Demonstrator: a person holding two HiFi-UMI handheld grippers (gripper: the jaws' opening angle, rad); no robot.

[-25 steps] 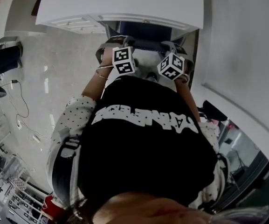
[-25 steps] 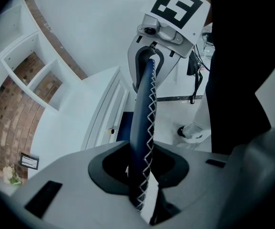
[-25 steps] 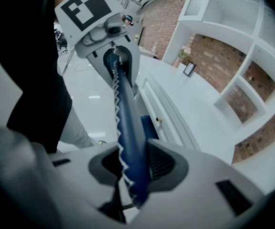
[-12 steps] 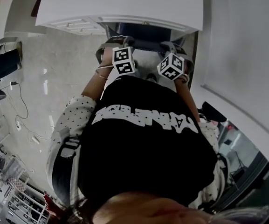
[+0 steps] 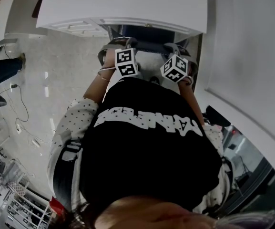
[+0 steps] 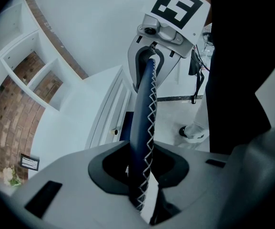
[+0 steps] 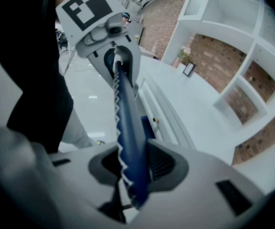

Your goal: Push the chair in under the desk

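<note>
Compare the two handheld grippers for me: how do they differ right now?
The left gripper clamps the chair back's left part; the right gripper clamps its right part. The left gripper's marker cube sits nearly square to the head view; the right gripper's marker cube is turned diagonally. Both have fingers closed on the blue stitched chair back.

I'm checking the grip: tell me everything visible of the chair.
Of the chair only the back shows: a dark blue padded top edge, leather-like, with white zigzag stitching. The left hand-held gripper and right hand-held gripper each clamp it, towards opposite ends. It stands at the front of the white desk; legs unseen.
</note>
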